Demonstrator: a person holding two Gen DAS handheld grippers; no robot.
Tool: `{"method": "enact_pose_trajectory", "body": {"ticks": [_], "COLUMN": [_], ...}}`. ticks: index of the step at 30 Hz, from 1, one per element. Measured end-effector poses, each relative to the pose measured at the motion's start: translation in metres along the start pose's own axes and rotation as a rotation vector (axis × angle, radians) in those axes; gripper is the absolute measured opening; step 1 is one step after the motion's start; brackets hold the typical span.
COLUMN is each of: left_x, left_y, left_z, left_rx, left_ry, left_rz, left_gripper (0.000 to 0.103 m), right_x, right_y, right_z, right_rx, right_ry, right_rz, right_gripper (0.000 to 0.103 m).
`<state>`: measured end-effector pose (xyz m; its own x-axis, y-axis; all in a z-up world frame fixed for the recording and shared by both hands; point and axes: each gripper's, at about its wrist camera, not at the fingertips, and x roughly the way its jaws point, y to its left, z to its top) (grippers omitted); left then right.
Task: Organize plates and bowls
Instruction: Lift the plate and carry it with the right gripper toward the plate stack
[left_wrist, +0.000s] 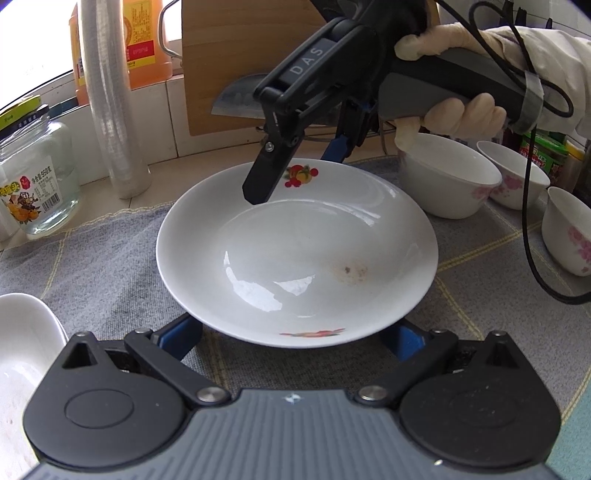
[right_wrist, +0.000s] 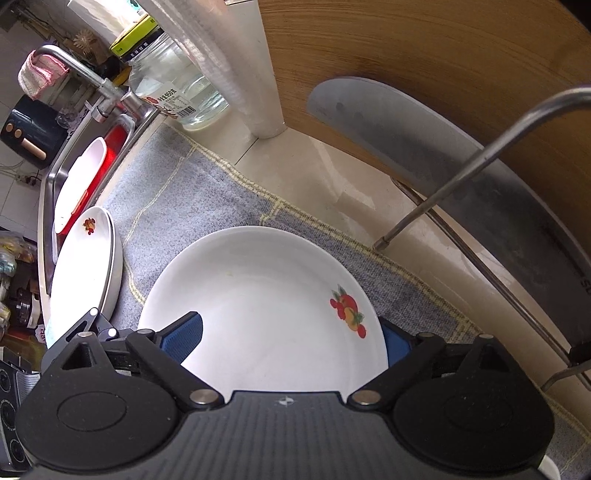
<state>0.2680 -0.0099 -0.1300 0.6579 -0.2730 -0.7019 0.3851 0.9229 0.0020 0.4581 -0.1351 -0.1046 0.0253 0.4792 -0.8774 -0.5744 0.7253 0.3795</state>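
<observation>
A white plate (left_wrist: 295, 251) with fruit decals lies on the grey cloth (left_wrist: 103, 258). My left gripper (left_wrist: 291, 339) is open, its blue pads (left_wrist: 177, 332) wide apart at the plate's near rim, partly hidden under it. My right gripper (left_wrist: 295, 173) comes down from the far side in a gloved hand (left_wrist: 461, 114). It straddles the far rim with one finger over the plate's inside. In the right wrist view the plate (right_wrist: 258, 306) has its rim between the right gripper's (right_wrist: 290, 343) wide jaws. The left pad (right_wrist: 184, 336) is not pressing on it. Three white bowls (left_wrist: 450, 177) stand at the right.
A stack of matching plates (right_wrist: 85, 266) sits left of the plate beside the sink (right_wrist: 48, 177). A glass jar (left_wrist: 37, 177), plastic roll (left_wrist: 110, 110), oil bottle (left_wrist: 144, 40), cutting board (right_wrist: 443, 55) and cleaver (right_wrist: 406, 122) line the back wall.
</observation>
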Motion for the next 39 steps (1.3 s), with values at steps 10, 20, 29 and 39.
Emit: {"method": "enact_pose_trajectory", "body": {"ticks": [10, 20, 29, 39], "left_x": [0.0, 0.004, 0.004, -0.008], "left_y": [0.0, 0.003, 0.002, 0.0], "left_z": [0.003, 0.004, 0.005, 0.004], "left_rx": [0.023, 0.035, 0.04, 0.036], "left_ry": [0.011, 0.023, 0.038, 0.06], "left_rz": [-0.027, -0.039, -0.038, -0.048], "left_gripper": [0.101, 0.102, 0.102, 0.101], "right_x": [0.001, 0.003, 0.002, 0.001], "right_y": [-0.01, 0.001, 0.001, 0.008], "right_z": [0.017, 0.015, 0.013, 0.007], "right_rx": [0.067, -0.035, -0.032, -0.046], "right_ry": [0.105, 0.14, 0.122, 0.126], "right_rz": [0.038, 0.001, 0.009, 0.01], "right_gripper": [0.096, 0.096, 0.096, 0.096]}}
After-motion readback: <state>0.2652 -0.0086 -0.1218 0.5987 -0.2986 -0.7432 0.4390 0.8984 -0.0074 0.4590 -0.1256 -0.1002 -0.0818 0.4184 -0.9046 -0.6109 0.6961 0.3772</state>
